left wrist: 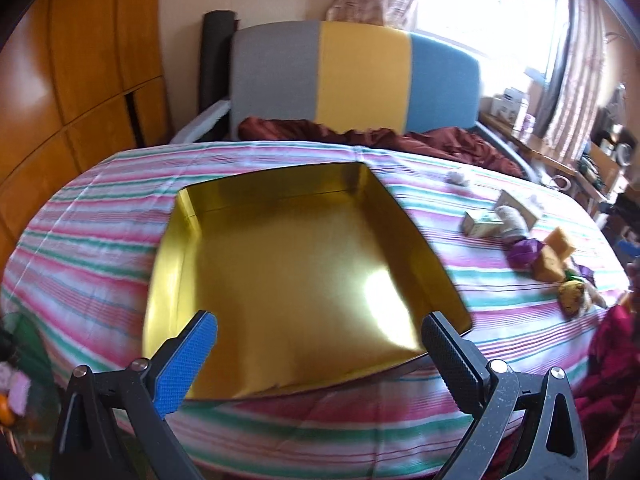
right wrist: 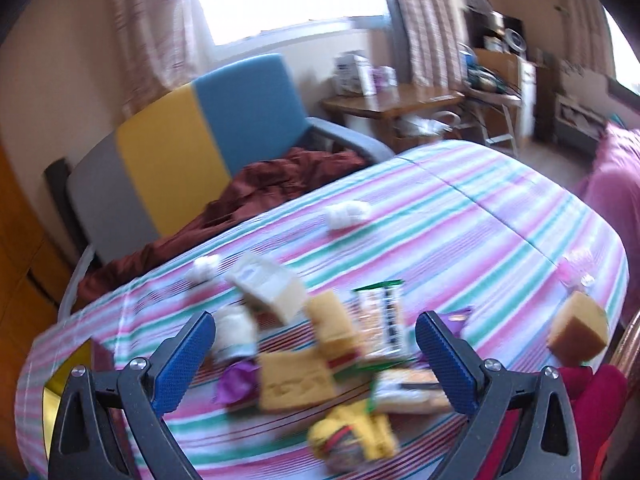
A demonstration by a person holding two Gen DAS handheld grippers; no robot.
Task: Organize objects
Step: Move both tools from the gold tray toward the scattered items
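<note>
A wide gold tray (left wrist: 192, 216) lies on the striped tablecloth, nothing inside it. My left gripper (left wrist: 318, 326) hangs open over the tray's near edge, holding nothing. To the right a heap of small items (left wrist: 536, 248) rests on the cloth. In the right wrist view that heap is close: yellow sponges (right wrist: 294, 378), a cream box (right wrist: 272, 286), a green-edged packet (right wrist: 380, 324), a purple wrapper (right wrist: 236, 380) and a yellow toy (right wrist: 352, 436). My right gripper (right wrist: 316, 330) is open above them, gripping nothing. Another sponge (right wrist: 580, 334) sits apart at the right.
A grey, yellow and blue chair (left wrist: 352, 76) with a maroon cloth (left wrist: 360, 134) stands behind the table. White wads (right wrist: 346, 212) lie farther back on the cloth. A cluttered wooden desk (right wrist: 396, 102) is beyond. A red garment (left wrist: 608, 356) lies at the table's right edge.
</note>
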